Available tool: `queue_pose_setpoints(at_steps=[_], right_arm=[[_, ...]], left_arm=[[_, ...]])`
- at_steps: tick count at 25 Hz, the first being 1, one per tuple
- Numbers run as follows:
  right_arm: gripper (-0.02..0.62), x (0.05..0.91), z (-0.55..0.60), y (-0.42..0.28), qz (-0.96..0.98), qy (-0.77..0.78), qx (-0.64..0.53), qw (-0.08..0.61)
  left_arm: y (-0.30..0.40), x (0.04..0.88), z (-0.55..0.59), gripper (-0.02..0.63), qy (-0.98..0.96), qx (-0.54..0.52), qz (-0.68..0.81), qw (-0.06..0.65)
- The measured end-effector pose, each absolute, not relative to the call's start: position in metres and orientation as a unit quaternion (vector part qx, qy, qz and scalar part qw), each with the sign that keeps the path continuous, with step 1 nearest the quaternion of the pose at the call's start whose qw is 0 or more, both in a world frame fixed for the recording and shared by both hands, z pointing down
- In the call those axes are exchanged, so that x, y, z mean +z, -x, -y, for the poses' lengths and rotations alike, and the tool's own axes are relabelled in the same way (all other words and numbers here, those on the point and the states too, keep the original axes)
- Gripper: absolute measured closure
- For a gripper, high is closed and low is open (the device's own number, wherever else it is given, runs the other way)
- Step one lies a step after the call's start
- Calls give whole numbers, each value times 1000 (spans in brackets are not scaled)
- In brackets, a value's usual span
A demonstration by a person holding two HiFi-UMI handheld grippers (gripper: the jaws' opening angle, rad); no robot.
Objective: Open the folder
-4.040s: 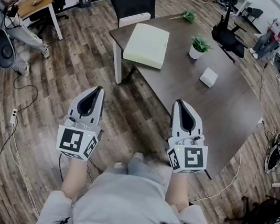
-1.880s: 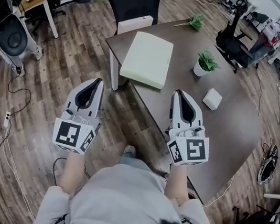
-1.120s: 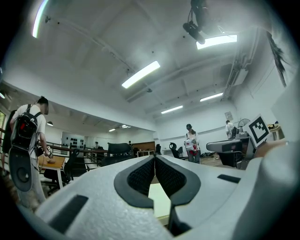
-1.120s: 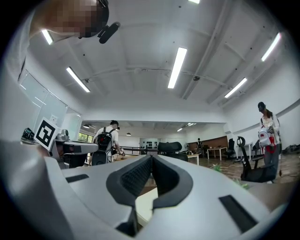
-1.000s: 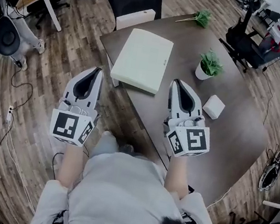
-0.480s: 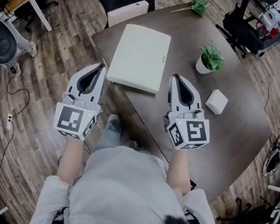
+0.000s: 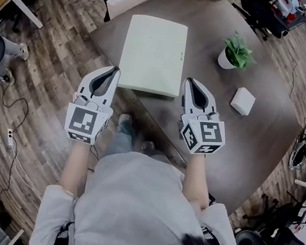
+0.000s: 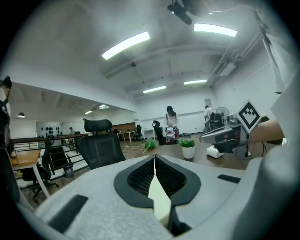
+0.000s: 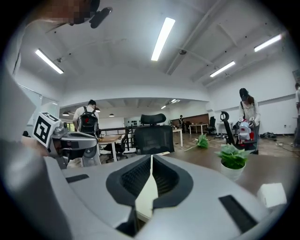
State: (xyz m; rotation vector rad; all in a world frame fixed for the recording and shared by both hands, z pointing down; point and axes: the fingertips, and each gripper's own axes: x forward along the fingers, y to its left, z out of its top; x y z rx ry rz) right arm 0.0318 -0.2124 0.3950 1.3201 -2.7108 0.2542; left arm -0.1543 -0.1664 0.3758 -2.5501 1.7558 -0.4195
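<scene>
The folder [image 7: 153,54] lies closed by the table's [image 7: 255,136] near edge, with the left gripper [image 7: 114,70] and right gripper [image 7: 191,82] just before it, each with its 2 jaws together, holding nothing.

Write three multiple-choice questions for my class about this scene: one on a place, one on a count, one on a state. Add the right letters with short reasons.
1. Where is the folder?
A. On the floor
B. On the table
C. On a chair seat

2. How many potted plants stand on the table?
A. One
B. None
C. Three

3. What state is the folder in?
A. Spread open
B. Standing on edge
C. Closed, lying flat

Answers:
1 B: it lies on the dark top, and its near edge shows between the left gripper and the right gripper.
2 A: a single potted plant stands beyond the white box.
3 C: its cover is down and flat.
</scene>
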Motion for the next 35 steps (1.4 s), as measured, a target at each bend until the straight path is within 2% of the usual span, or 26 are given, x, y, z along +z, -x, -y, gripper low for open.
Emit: queue_pose_setpoints(at_steps=[7, 17, 20, 26, 35], right_arm=[[580, 431, 217, -27, 879, -455, 111, 92], [580, 466, 217, -31, 863, -471, 139, 122], [580, 469, 217, -31, 860, -473, 143, 125], [580, 475, 217, -34, 857, -476, 152, 126], [578, 478, 216, -38, 854, -480, 158, 124]], left_arm=[[155, 425, 183, 595, 832, -206, -516, 15], [130, 492, 179, 584, 831, -374, -400, 98], [123, 503, 176, 536, 829, -404, -369, 114], [106, 521, 170, 522, 819, -453, -314, 159], [96, 542, 168, 514, 803, -491, -294, 167]])
